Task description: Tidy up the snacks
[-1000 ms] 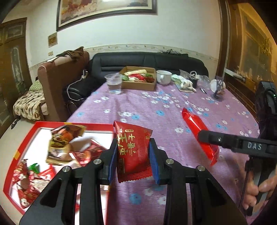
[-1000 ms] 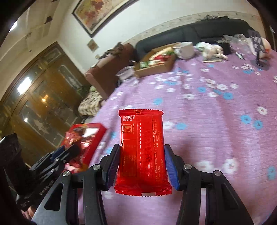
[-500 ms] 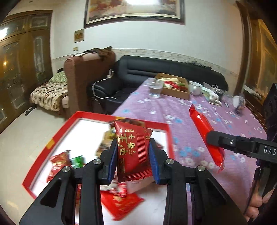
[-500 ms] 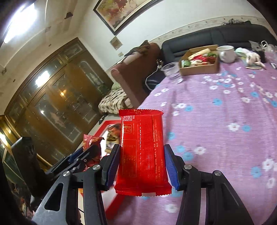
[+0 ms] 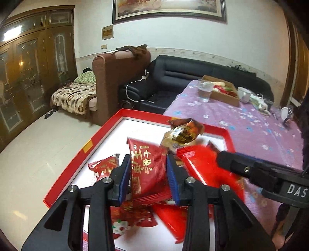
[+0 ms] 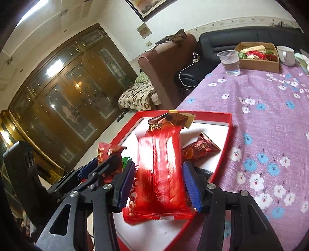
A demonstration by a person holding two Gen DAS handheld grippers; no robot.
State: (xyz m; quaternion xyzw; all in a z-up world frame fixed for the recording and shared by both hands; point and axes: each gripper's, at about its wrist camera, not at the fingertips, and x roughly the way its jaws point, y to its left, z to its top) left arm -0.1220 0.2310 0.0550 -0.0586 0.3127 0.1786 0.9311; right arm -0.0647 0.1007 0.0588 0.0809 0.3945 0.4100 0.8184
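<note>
Left gripper (image 5: 147,161) and right gripper (image 6: 158,166) now above red tray (image 5: 70,174), inside its rim; jaws freshly loosened, packets (image 5: 148,173) (image 6: 160,185) loose between.

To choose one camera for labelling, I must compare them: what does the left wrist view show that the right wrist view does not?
Only the left wrist view: a flower-printed packet, low in the picture. Only the right wrist view: a green wrapper and the ceiling light strip. Both: the red tray, cardboard box, plastic cup and purple flowered tablecloth.

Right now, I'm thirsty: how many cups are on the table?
2: clear plastic cup left of the brown cardboard box, white ceramic mug right of it; more may be hidden.
</note>
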